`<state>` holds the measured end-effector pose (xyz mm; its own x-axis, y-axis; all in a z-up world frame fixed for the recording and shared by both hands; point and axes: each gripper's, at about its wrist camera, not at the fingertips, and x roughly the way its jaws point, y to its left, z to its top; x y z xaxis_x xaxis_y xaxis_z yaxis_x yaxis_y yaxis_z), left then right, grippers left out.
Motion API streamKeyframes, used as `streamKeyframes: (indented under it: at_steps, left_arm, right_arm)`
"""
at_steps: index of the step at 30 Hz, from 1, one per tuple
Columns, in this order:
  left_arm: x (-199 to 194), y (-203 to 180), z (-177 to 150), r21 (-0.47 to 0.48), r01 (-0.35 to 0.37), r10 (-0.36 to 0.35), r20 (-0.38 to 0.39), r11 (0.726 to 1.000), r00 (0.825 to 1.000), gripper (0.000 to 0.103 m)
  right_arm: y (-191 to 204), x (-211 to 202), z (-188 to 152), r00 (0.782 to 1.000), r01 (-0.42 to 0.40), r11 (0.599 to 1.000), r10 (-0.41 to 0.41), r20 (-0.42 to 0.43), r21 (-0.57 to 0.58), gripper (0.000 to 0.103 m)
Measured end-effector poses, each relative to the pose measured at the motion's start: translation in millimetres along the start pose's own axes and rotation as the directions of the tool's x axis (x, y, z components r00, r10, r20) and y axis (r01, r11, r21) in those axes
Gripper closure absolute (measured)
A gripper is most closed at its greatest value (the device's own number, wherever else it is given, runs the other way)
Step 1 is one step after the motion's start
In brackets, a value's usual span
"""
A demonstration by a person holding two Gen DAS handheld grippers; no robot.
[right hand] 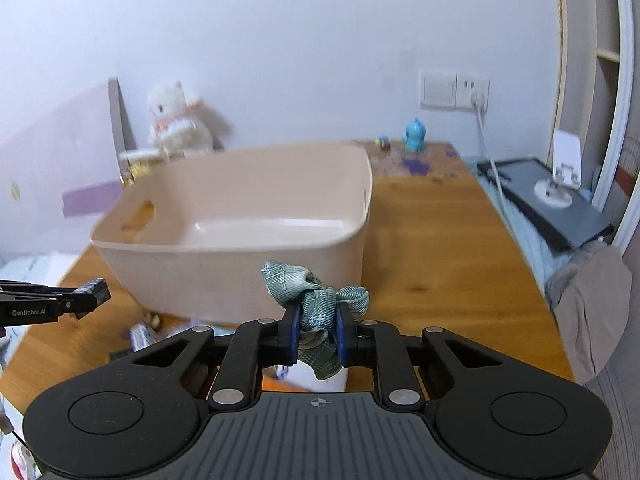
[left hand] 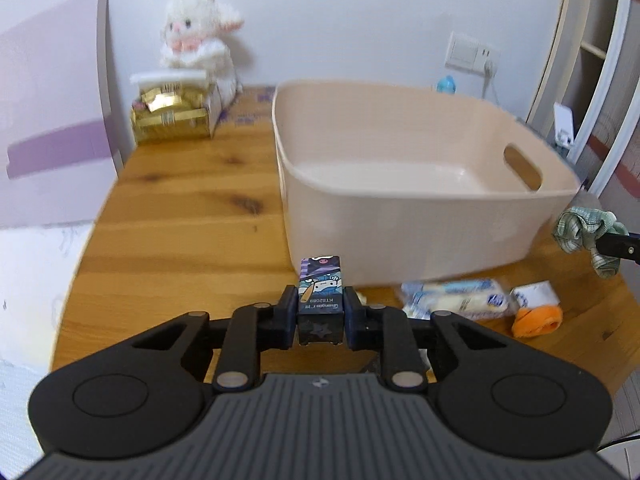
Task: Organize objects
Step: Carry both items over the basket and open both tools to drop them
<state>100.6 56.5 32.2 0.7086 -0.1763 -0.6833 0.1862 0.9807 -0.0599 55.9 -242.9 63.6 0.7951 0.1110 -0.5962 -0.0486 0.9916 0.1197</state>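
Observation:
A beige plastic bin [left hand: 400, 236] with handle cut-outs stands on the wooden table; it also shows in the right wrist view [right hand: 240, 268], with nothing visible inside. My left gripper [left hand: 321, 304] is shut on a small purple cartoon-printed box [left hand: 321, 280], held above the table just before the bin's near wall. My right gripper [right hand: 318, 320] is shut on a green plaid fabric scrunchie [right hand: 316, 292], held in front of the bin. The scrunchie [left hand: 584, 232] and right gripper tip show at the right edge of the left wrist view. The left gripper [right hand: 94, 292] shows at the left of the right wrist view.
On the table before the bin lie a blue-and-white packet [left hand: 456, 298], a small white item [left hand: 536, 294] and an orange item [left hand: 538, 320]. A gold box [left hand: 172, 116] and white plush toy [left hand: 200, 40] stand at the back left. A blue figurine [right hand: 416, 136] stands near the wall socket [right hand: 456, 90].

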Motion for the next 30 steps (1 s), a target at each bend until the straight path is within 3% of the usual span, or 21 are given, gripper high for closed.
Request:
streamKeyframes:
  at_steps: [9, 15, 22, 30]
  left_arm:
    - [-29.5, -11.3, 44.9, 0.020, -0.009, 0.006, 0.135, 1.000, 0.991, 0.078]
    - [-14.5, -31.3, 77.6, 0.064, -0.023, 0.012, 0.163, 0.998, 0.987, 0.078]
    - [31.4, -48.5, 102.0, 0.066, -0.022, 0.015, 0.099, 0.998, 0.995, 0.078]
    - [89.2, -49.6, 91.2, 0.053, -0.065, 0.067, -0.034, 0.996, 0.997, 0.078]
  right_arm:
    - [1.8, -16.4, 43.9, 0.992, 0.015, 0.999, -0.009, 0.124, -0.049, 0.087]
    - [8.5, 8.7, 71.5, 0.992, 0.007, 0.998, 0.001, 0.126, -0.061, 0.087]
    - [19.8, 56.9, 75.8, 0.999, 0.004, 0.998, -0.001, 0.038, -0.067, 0.087]
    - [24.0, 100.0, 64.7, 0.996, 0.019, 0.995, -0.027, -0.090, -0.097, 0.086]
